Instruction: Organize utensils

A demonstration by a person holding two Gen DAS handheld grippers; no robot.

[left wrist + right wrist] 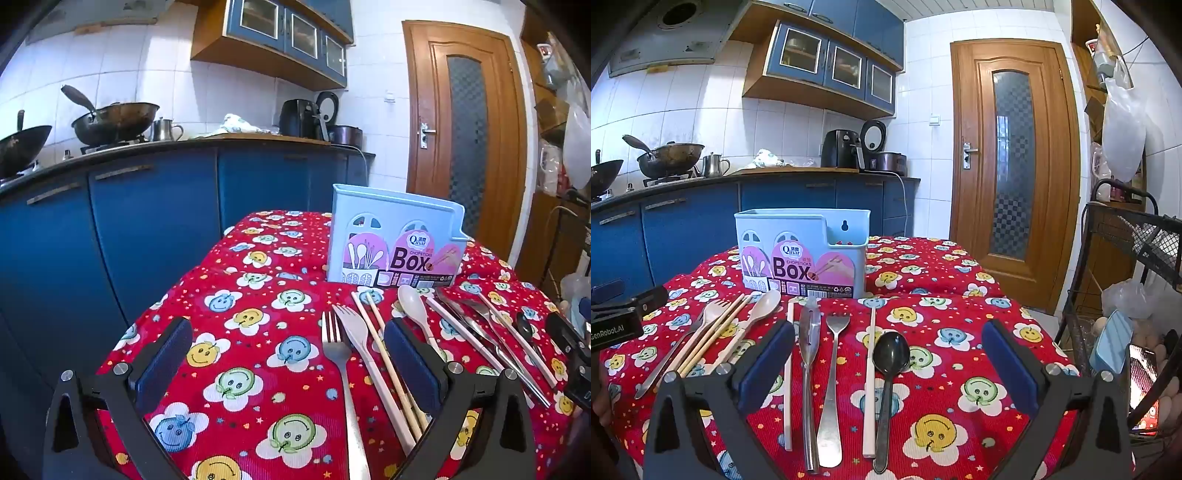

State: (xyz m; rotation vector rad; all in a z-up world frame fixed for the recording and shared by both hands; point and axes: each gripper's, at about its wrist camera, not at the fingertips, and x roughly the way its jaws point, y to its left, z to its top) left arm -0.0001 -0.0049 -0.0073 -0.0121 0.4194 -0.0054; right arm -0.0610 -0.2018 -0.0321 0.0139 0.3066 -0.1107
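A light blue chopsticks box (395, 240) (801, 254) stands upright on the red smiley tablecloth (258, 332). In front of it the utensils lie in a row. In the left wrist view these are a steel fork (334, 347), a beige fork (354, 328), wooden chopsticks (376, 332) and a beige spoon (412, 306). My left gripper (288, 365) hovers open above the steel fork. My right gripper (888, 362) is open above a steel knife (809, 343), a second steel fork (833, 369), white chopsticks (870, 369) and a black spoon (890, 354). Neither gripper holds anything.
A black wire rack (1145, 236) with bags and a lit phone (1143, 380) stands just right of the table. Blue kitchen cabinets (147, 229) with woks on the counter run behind and to the left. A wooden door (1012, 166) is at the back right.
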